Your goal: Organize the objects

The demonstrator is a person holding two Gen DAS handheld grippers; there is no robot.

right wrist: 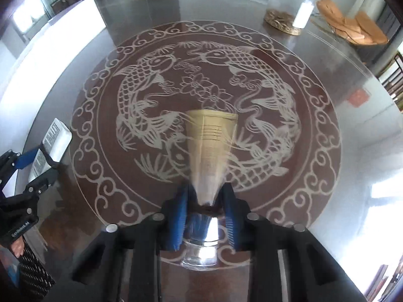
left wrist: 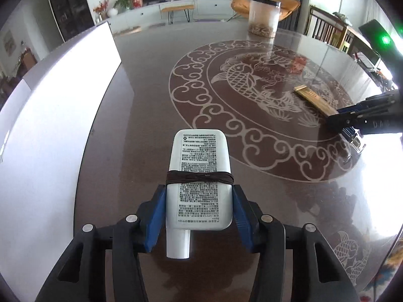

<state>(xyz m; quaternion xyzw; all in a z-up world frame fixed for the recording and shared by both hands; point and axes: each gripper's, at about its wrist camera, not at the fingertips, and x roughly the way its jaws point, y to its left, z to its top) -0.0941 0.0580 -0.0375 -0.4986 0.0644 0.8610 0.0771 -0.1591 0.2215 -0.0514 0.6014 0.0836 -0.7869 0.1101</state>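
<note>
Far left of the left tool [left wrist: 199, 209], a white box [left wrist: 58, 105] lines the counter [left wrist: 141, 80] edge. That tool pinches a white sunscreen tube [left wrist: 199, 176], cap toward the camera, a brown hair tie [left wrist: 199, 177] wound round its middle. Ahead and to its right the fish-patterned glass lies bare up to a clear jar [left wrist: 264, 16] at the far edge. The right tool [right wrist: 206, 209] pinches a gold tube [right wrist: 210, 146] near its silver cap [right wrist: 201, 246]; bare counter spreads ahead.
</note>
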